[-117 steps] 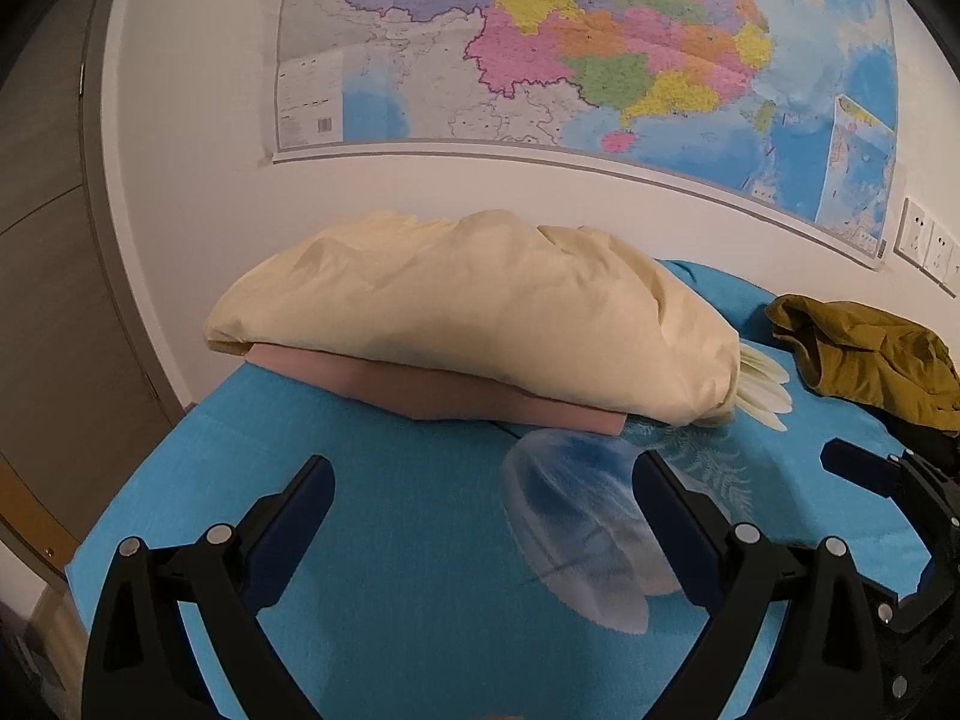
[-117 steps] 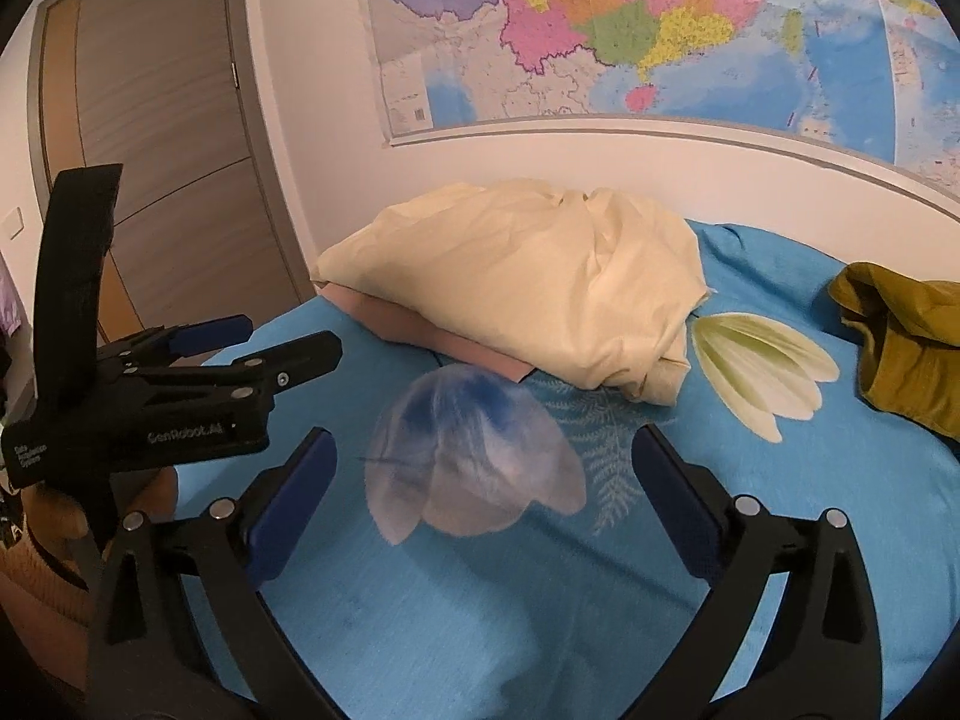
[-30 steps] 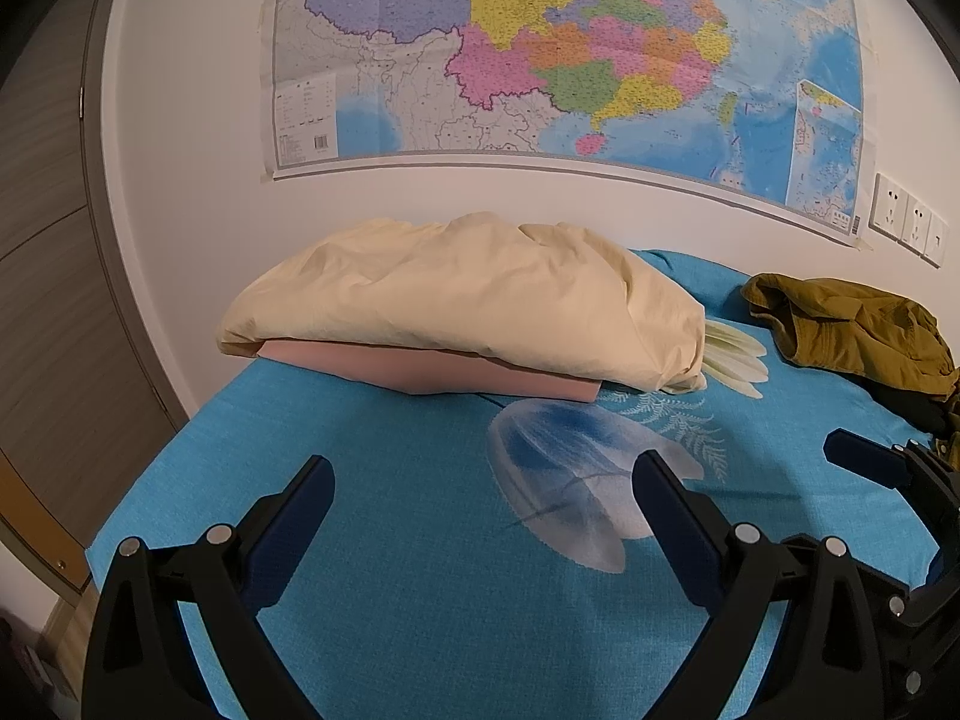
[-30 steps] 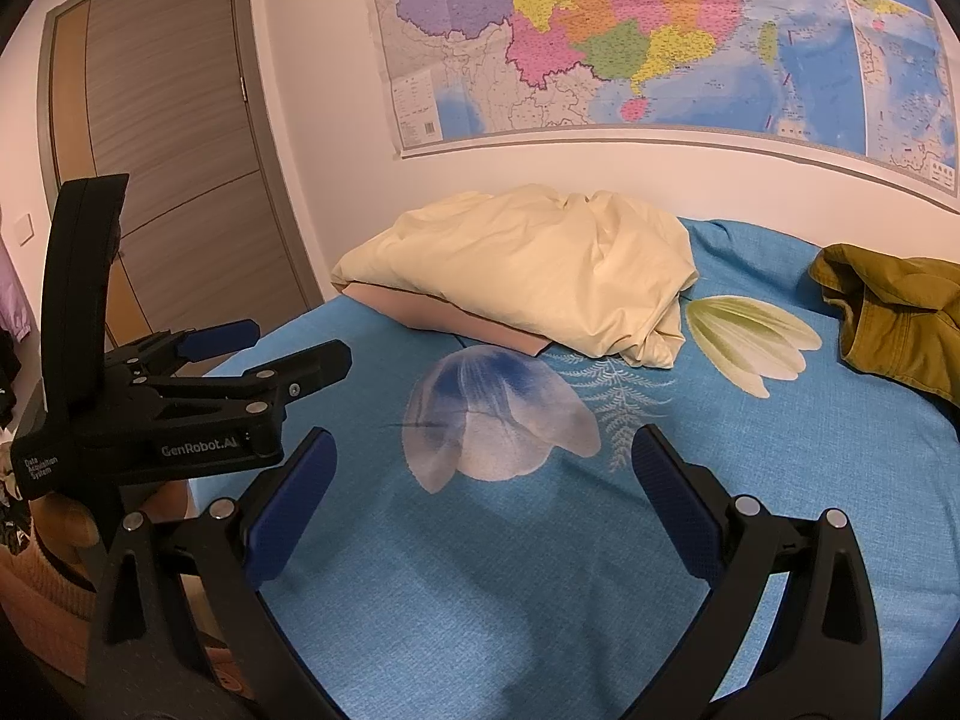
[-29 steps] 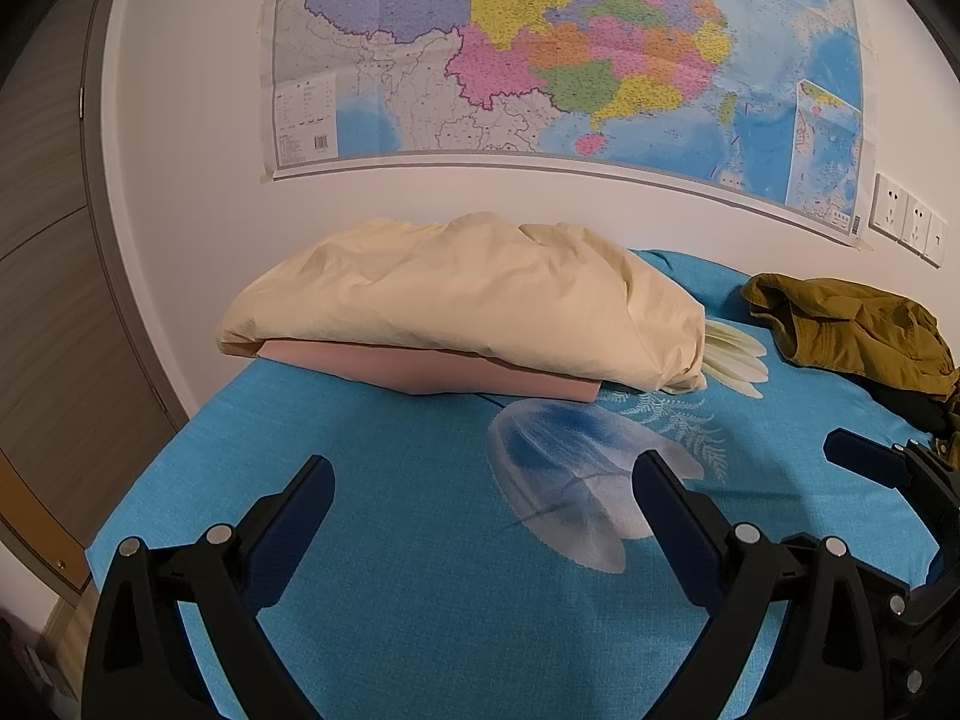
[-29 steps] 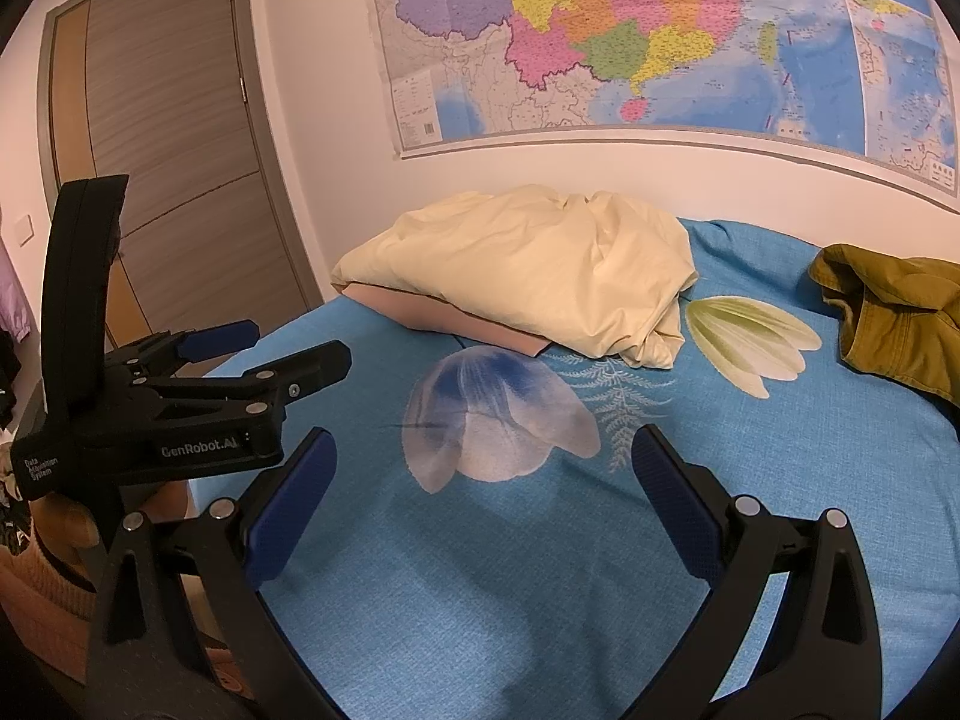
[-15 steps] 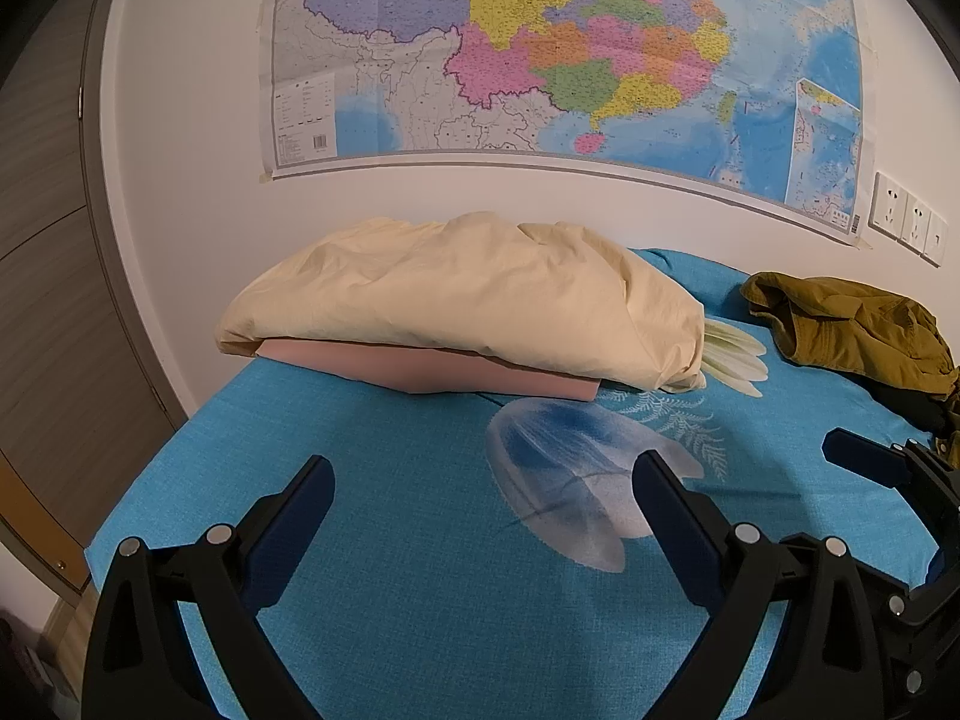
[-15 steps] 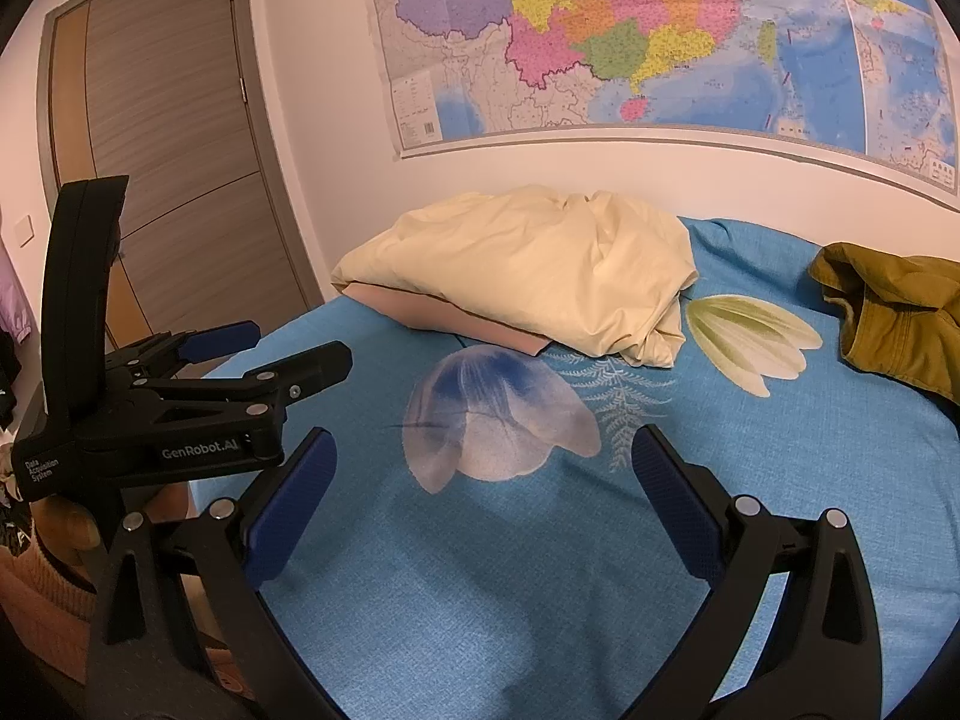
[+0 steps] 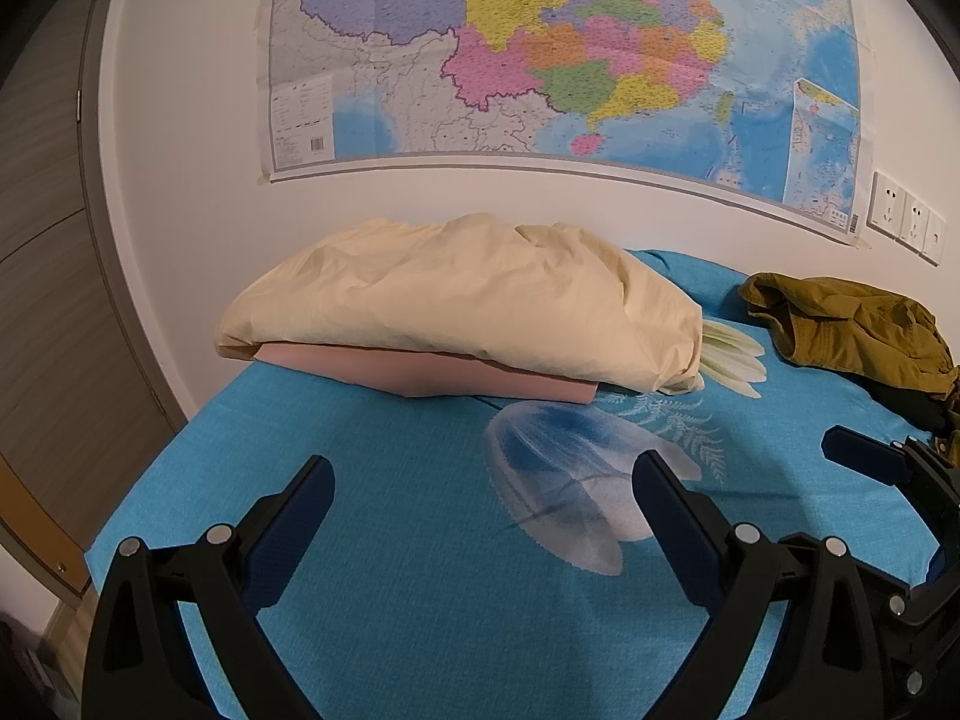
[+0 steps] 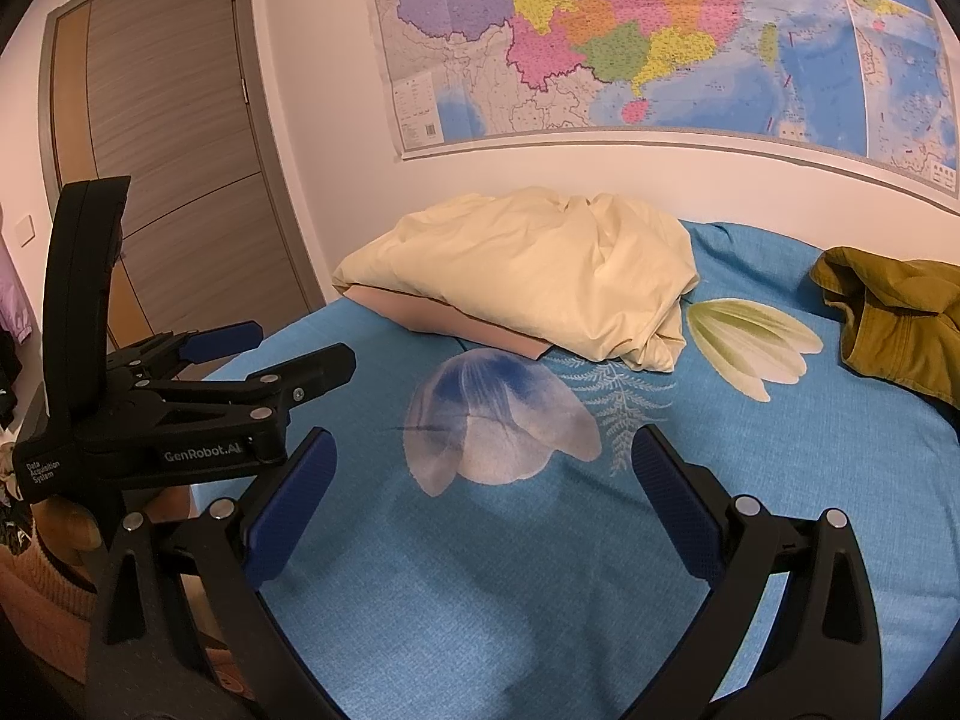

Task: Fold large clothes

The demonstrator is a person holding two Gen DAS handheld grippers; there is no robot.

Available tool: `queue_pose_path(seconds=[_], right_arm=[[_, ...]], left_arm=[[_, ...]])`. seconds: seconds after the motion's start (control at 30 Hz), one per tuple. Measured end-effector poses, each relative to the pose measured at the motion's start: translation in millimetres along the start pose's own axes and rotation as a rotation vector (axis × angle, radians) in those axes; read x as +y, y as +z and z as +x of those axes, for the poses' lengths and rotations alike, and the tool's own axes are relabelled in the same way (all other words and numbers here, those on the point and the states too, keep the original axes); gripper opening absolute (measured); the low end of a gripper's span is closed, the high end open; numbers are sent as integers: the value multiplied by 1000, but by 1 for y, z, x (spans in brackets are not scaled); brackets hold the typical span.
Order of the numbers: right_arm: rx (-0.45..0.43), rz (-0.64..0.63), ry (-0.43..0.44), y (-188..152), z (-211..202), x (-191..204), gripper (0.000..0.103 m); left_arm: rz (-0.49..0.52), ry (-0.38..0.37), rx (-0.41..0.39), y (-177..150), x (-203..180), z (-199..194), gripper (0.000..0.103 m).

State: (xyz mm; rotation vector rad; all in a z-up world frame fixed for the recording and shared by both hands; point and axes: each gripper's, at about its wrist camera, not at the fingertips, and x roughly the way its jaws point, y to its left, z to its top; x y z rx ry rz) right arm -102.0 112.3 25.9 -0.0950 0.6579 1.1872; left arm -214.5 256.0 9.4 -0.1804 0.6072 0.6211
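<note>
A folded cream garment [image 9: 468, 300] lies on a folded pink one [image 9: 432, 375] at the far side of the blue bed sheet [image 9: 390, 540], against the wall. It also shows in the right wrist view [image 10: 540, 264]. A crumpled olive garment [image 9: 852, 324] lies at the far right, also in the right wrist view [image 10: 894, 312]. My left gripper [image 9: 483, 480] is open and empty above the sheet. My right gripper [image 10: 480, 456] is open and empty too. The left gripper's body [image 10: 180, 414] shows at the left of the right wrist view.
A wall map [image 9: 570, 48] hangs above the bed. A wooden door [image 10: 162, 192] stands at the left. Wall sockets [image 9: 906, 222] sit at the right. The sheet has flower prints [image 10: 498, 414].
Since about four seconds ago both grippers have pulled back from the folded pile. Over the last second hardly anything has moved.
</note>
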Motion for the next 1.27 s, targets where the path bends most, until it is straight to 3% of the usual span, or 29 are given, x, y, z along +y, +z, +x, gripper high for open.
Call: queue_pose_path(seconds=[0.93, 1.1, 1.27], right_arm=[[-2, 19, 7, -3, -2, -9, 97], [-11, 53, -37, -9, -13, -27, 97], [-22, 116, -161, -19, -36, -58, 97]], left_arm=[[13, -19, 14, -5, -10, 10, 96], [8, -92, 75, -7, -25, 22, 96], [42, -206, 102, -5, -56, 31, 96]])
